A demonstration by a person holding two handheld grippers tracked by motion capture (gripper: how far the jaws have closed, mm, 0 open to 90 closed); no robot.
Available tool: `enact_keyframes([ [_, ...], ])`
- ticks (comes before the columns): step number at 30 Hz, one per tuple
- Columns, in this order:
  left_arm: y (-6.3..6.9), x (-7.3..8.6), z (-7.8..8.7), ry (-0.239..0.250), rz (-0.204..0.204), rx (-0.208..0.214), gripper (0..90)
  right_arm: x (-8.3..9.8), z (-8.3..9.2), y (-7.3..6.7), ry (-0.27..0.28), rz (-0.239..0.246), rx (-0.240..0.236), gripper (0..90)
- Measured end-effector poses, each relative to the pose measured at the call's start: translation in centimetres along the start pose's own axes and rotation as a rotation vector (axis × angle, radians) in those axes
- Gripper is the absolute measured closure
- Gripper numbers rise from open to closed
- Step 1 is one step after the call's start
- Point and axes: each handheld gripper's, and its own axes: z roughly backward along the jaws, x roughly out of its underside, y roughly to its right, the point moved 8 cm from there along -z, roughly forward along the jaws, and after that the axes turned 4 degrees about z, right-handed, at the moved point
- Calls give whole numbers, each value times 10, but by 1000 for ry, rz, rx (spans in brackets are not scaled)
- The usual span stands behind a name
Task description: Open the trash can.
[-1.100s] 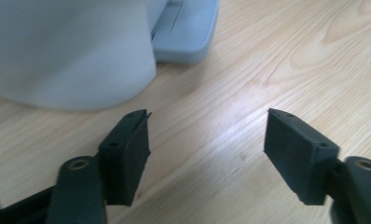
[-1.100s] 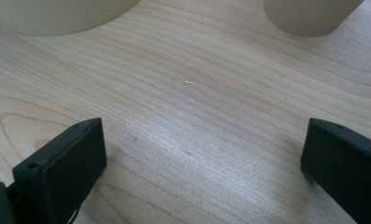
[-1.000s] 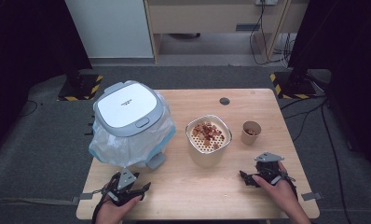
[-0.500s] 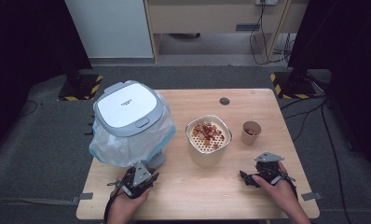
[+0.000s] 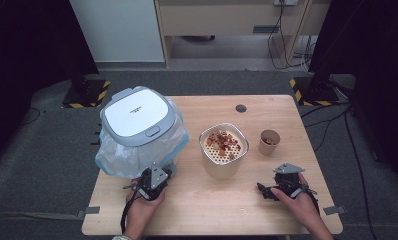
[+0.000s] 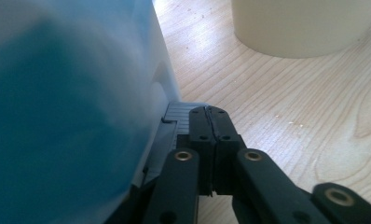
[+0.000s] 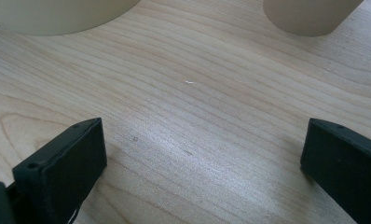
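**Left gripper closes up at the foot of the bin**

From the high view, the wooden table (image 5: pixel 267 107) carries a lidded bin (image 5: pixel 137 120) lined with a pale blue bag (image 5: pixel 112 157) at about nine o'clock from the table's middle. Just right of centre stands a cream perforated container (image 5: pixel 223 150) with reddish-brown pieces in it, and at three o'clock from that a small paper cup (image 5: pixel 269 141). A dark round spot (image 5: pixel 241 108) sits toward twelve o'clock near the far edge. The left gripper (image 5: pixel 159 170) is at the bin's six o'clock, right up against its base, a hand behind it. The right gripper (image 5: pixel 263 190) lies at the near right, at about five o'clock from the container and well apart from it, held in the other hand.

In the left gripper view, the left gripper (image 6: pixel 209 112) has its jaws pressed together with nothing between them; they have just been closing. The tips rest just beside a grey ridged pedal (image 6: pixel 178 114) at the bin's foot, with the blurred blue bag (image 6: pixel 58 116) bulging at nine o'clock and the cream container (image 6: pixel 305 28) at one o'clock.

In the right gripper view, the right gripper (image 7: pixel 202 158) has its jaws spread wide over bare wood, nothing between them. The container's base (image 7: pixel 58 16) shows at eleven o'clock and the cup (image 7: pixel 309 16) at one o'clock.
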Motion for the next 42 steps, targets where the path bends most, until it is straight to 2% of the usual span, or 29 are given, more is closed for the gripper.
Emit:
enact_keyframes([
  [2,0,1,-2,-5,1,3,893,0,0,0,1,2,0,6],
  [4,2,3,-6,-28,-16,-6,895,0,0,0,1,1,0,5],
  [11,-2,3,-9,-30,-8,-37,892,0,0,0,0,0,0,5],
  [23,-5,9,-13,-23,32,-32,887,0,0,0,2,3,1,5],
  [29,-4,10,-14,-33,20,-41,889,0,0,0,1,4,1,5],
  [31,-4,10,-15,-30,30,-41,890,0,0,0,1,3,1,5],
  [42,-3,13,-16,-48,29,-53,892,0,0,0,1,3,1,5],
])
